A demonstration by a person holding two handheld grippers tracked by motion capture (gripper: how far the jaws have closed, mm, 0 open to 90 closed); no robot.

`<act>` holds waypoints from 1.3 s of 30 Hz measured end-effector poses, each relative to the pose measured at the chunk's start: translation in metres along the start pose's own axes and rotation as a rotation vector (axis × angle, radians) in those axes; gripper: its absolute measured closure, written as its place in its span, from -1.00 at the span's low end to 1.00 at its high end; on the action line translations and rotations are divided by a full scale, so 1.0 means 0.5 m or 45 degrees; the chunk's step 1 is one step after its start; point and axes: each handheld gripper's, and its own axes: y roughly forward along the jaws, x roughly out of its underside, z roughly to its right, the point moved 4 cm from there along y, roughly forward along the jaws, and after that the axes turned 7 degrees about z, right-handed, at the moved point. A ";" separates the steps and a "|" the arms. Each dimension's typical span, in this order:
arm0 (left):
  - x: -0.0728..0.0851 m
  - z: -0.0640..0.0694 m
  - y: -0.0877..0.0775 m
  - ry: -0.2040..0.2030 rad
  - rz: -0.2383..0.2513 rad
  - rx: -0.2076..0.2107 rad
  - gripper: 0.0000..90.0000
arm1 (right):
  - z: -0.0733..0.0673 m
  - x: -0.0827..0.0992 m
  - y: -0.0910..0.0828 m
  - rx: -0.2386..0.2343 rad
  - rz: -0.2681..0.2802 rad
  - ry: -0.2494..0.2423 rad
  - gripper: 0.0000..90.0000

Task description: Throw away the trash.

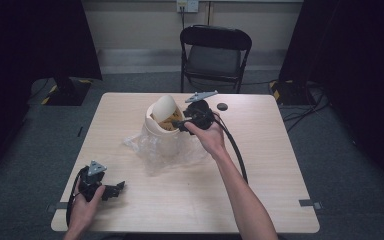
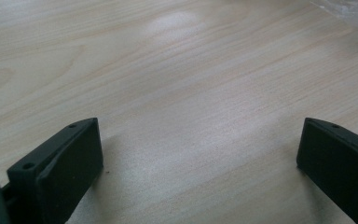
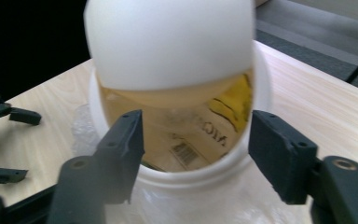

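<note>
A white round bin (image 1: 156,135) stands at the middle of the table with its domed swing lid (image 1: 163,107) tipped up. Brown printed paper packaging (image 3: 200,135) fills its opening. My right gripper (image 1: 180,124) hovers at the bin's right rim and points into the opening. Its jaws (image 3: 196,140) stand apart above the rim (image 3: 191,175), with nothing pressed between them. My left gripper (image 1: 120,187) rests in a hand on the table's near left corner. Its jaws (image 2: 200,154) are wide open over bare wood.
Crumpled clear plastic (image 1: 145,147) lies under and around the bin. A small black disc (image 1: 222,106) sits on the table (image 1: 260,170) behind the right gripper. A black folding chair (image 1: 215,55) stands beyond the far edge. Cables trail on the floor at the right.
</note>
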 end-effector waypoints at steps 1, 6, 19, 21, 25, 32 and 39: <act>0.000 0.000 0.000 0.000 0.000 0.000 -1.00 | 0.009 0.001 -0.009 0.024 0.017 0.010 -0.36; 0.000 0.000 0.000 0.001 0.000 0.000 -1.00 | 0.023 0.006 -0.031 0.067 0.036 0.029 -0.50; 0.000 0.000 0.000 0.000 0.000 0.000 -1.00 | 0.058 0.040 -0.077 0.129 0.040 0.073 -0.63; 0.000 0.000 0.000 0.001 0.000 0.000 -1.00 | 0.065 0.045 -0.085 0.142 0.043 0.077 -0.63; 0.000 0.000 0.000 0.000 0.000 0.000 -1.00 | 0.072 0.055 -0.102 0.160 0.050 0.102 -0.66; 0.000 0.000 0.000 0.000 0.000 0.000 -1.00 | 0.082 0.087 -0.129 0.197 0.040 0.134 -0.68; 0.000 0.000 0.000 0.000 0.000 0.000 -1.00 | 0.098 0.107 -0.164 0.247 0.046 0.160 -0.68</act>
